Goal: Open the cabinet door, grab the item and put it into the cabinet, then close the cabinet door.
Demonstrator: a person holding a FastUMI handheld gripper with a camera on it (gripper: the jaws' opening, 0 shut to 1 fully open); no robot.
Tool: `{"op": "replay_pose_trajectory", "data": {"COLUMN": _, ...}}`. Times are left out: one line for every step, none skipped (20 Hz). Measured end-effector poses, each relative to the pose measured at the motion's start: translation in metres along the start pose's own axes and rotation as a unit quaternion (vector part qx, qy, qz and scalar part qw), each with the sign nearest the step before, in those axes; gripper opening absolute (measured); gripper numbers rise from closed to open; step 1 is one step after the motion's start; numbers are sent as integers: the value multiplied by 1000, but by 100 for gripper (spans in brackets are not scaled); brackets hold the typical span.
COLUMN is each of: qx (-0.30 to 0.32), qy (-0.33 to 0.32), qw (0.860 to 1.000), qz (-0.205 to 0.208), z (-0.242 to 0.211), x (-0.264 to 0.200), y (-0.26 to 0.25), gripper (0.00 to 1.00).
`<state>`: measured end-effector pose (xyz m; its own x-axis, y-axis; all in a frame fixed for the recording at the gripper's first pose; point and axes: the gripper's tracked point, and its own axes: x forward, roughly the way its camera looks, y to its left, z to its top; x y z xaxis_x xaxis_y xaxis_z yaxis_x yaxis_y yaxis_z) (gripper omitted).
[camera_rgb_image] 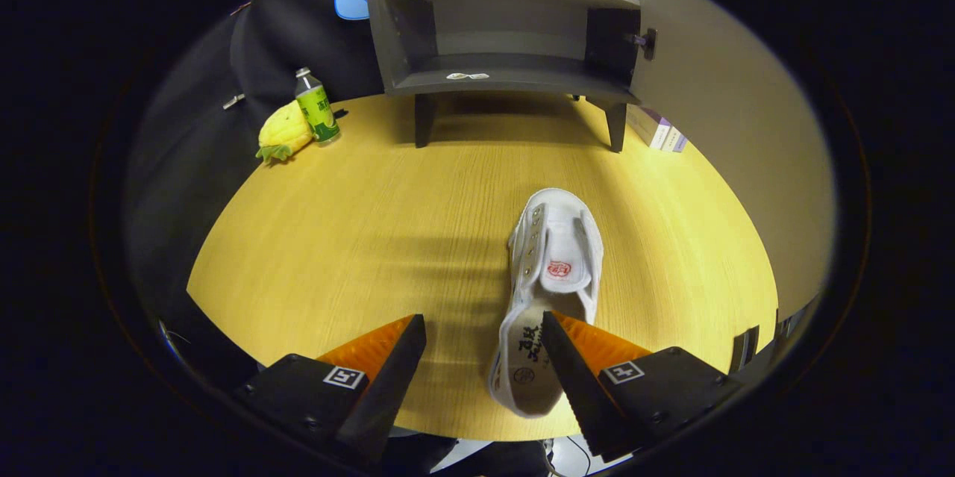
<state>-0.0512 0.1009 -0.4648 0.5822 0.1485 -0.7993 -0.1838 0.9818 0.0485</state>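
- While the cabinet (507,22) stands at the far side of the tabletop (358,238) with its front open and its door (647,44) swung round to the right, the lower shelf looks bare apart from a small pale scrap near its front lip, so there is room for the item.
- Well short of the cabinet, the white canvas shoe (552,268) lies sole-down on the tabletop, toe toward the cabinet and heel toward the camera.
- It should be light, I judge, with soft cloth sides that fold under pressure; the stiffer heel rim or the side wall by the eyelets looks the firmest place to pinch, one finger inside the opening and one outside.
- Spread wide and holding nothing, the hand-held gripper (485,357) hangs over the heel end; its right finger (571,365) overlaps the shoe's heel opening, the left finger (388,365) sits over bare wood.
- Off to the far left, a green-labelled bottle (316,107) and a yellow plush pineapple (283,135) touch each other.
- Small boxes (658,128) sit just right of the cabinet's leg.
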Motion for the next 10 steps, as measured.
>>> {"op": "replay_pose_trajectory", "data": {"qx": -5, "qy": -3, "qw": 1000, "qz": -3, "z": 6, "x": 7, "y": -2, "gripper": 99}}
{"op": "replay_pose_trajectory", "data": {"qx": -9, "qy": -5, "qw": 1000, "qz": -2, "z": 11, "x": 15, "y": 0, "gripper": 99}}
{"op": "replay_pose_trajectory", "data": {"qx": -10, "qy": 0, "qw": 1000, "qz": 2, "z": 13, "x": 18, "y": 2, "gripper": 97}}
{"op": "replay_pose_trajectory", "data": {"qx": -16, "qy": 4, "qw": 1000, "qz": 0, "z": 14, "x": 25, "y": 0, "gripper": 97}}
{"op": "replay_pose_trajectory", "data": {"qx": -23, "qy": 10, "qw": 1000, "qz": -3, "z": 14, "x": 29, "y": -1, "gripper": 97}}
{"op": "replay_pose_trajectory", "data": {"qx": -29, "qy": 15, "qw": 999, "qz": -7, "z": 15, "x": 33, "y": -2, "gripper": 97}}
{"op": "replay_pose_trajectory", "data": {"qx": -32, "qy": 19, "qw": 999, "qz": -5, "z": 15, "x": 37, "y": -2, "gripper": 97}}
{"op": "replay_pose_trajectory", "data": {"qx": -38, "qy": 27, "qw": 999, "qz": -6, "z": 11, "x": 39, "y": -2, "gripper": 97}}
{"op": "replay_pose_trajectory", "data": {"qx": -48, "qy": 32, "qw": 998, "qz": -8, "z": 9, "x": 40, "y": -6, "gripper": 95}}
{"op": "replay_pose_trajectory", "data": {"qx": -59, "qy": 36, "qw": 998, "qz": -13, "z": 7, "x": 45, "y": -9, "gripper": 90}}
